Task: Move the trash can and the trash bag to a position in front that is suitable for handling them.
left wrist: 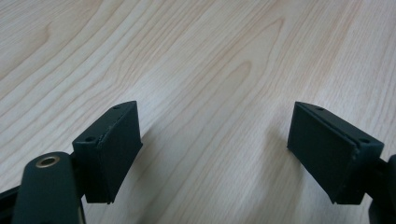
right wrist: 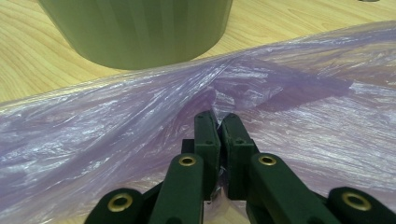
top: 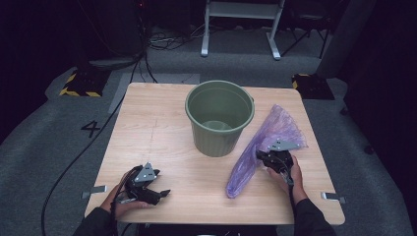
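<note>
Two hand-held grippers sit low over the tabletop (top: 162,123), and the main risk lies with the right hand-held gripper (right wrist: 219,122), whose jaws are pressed together on a fold of the thin purple plastic bag (top: 265,142). In the right gripper view only a small pinch of film lies between the pads, so a quick pull could slide it free or tear it. The bag lies flat at the right of the high view, stretching from lower centre up toward the right edge, just beside the green bucket (top: 219,118) at the middle of the frame; dragging it sideways could snag it on the bucket wall or nudge the bucket.

The right hand (top: 284,177) reaches in from the lower right, pointing its gripper up-frame onto the bag. The left hand-held gripper (top: 143,183) rests at the lower left, well apart from the bag, its jaws spread wide over bare wood and holding nothing.
</note>
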`<action>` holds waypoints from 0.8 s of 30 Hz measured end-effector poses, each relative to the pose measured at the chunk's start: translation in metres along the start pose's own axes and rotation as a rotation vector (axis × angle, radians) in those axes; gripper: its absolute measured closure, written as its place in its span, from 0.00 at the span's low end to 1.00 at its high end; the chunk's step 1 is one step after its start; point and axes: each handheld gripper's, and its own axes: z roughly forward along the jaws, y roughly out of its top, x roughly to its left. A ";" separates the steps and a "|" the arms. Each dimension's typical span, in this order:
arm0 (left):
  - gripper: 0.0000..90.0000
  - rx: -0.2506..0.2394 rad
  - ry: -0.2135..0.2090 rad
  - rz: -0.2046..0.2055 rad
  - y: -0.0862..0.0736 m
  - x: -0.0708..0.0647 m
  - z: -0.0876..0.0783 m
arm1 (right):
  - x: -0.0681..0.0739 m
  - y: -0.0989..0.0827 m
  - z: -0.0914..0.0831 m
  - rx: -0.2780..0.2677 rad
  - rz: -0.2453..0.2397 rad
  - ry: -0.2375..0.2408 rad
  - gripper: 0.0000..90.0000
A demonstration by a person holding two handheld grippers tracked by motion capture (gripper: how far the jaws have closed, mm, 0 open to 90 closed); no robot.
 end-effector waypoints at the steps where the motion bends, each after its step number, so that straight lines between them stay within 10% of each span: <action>1: 0.19 -0.002 -0.001 -0.003 -0.001 0.001 -0.001 | 0.000 0.000 0.000 -0.003 0.002 -0.003 0.97; 24: 0.16 0.007 0.020 -0.019 0.004 0.002 0.004 | -0.006 0.013 -0.018 -0.137 0.043 -0.024 0.99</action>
